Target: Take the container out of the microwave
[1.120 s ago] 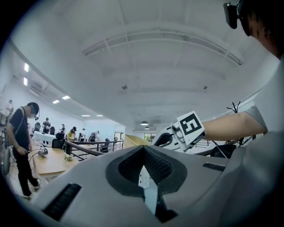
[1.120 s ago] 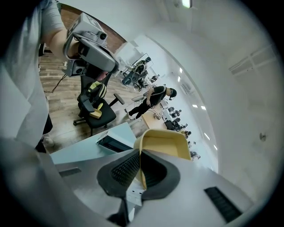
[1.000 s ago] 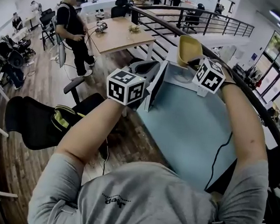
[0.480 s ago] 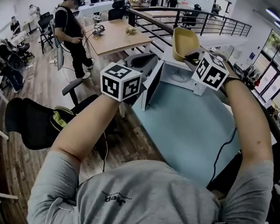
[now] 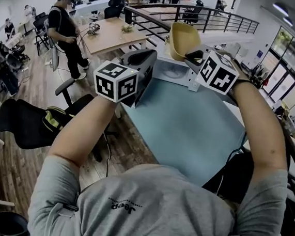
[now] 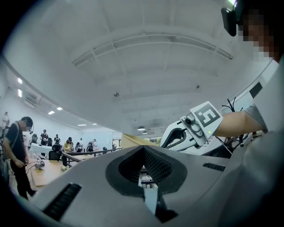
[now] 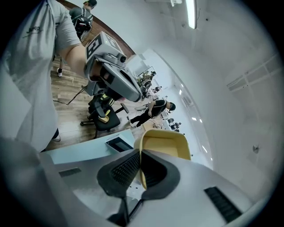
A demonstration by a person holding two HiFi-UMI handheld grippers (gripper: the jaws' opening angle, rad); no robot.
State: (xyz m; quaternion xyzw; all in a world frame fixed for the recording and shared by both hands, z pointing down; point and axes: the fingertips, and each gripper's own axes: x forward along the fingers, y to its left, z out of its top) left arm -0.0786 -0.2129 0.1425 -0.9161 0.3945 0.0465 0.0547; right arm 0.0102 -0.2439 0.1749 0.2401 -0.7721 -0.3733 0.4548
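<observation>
Firmly, the fingers point(image 7: 126, 170) of the right gripper point(image 7: 141, 153) are pinched almost together on one wall of the yellow container point(image 7: 166, 144), with one finger inside that wall and the other outside. In the head view the right gripper point(image 5: 195, 56) holds the container point(image 5: 182, 38) up in the air and tilted, its open side turned toward the camera. The container is out of the microwave point(image 5: 170, 70), above it and well clear of the desk point(image 5: 187, 134). The container's inside shows only bare yellow walls and floor. On the left gripper point(image 6: 144, 148) the fingers point(image 6: 157, 166) are closed tip to tip with nothing between them. That left gripper point(image 5: 142, 62) hangs raised at the microwave's left side, just above the dark door point(image 5: 144, 88) that stands open. Both grippers are apart from each other, the left one level with the microwave and the right one higher. Counted out: one container, one microwave on the light blue desk, and two grippers. Beyond the desk a black chair point(image 5: 32, 124) stands on the wooden floor. A person in black point(image 5: 65, 24) stands beside a wooden table point(image 5: 111, 33), and a dark railing point(image 5: 199, 13) curves behind the microwave.
</observation>
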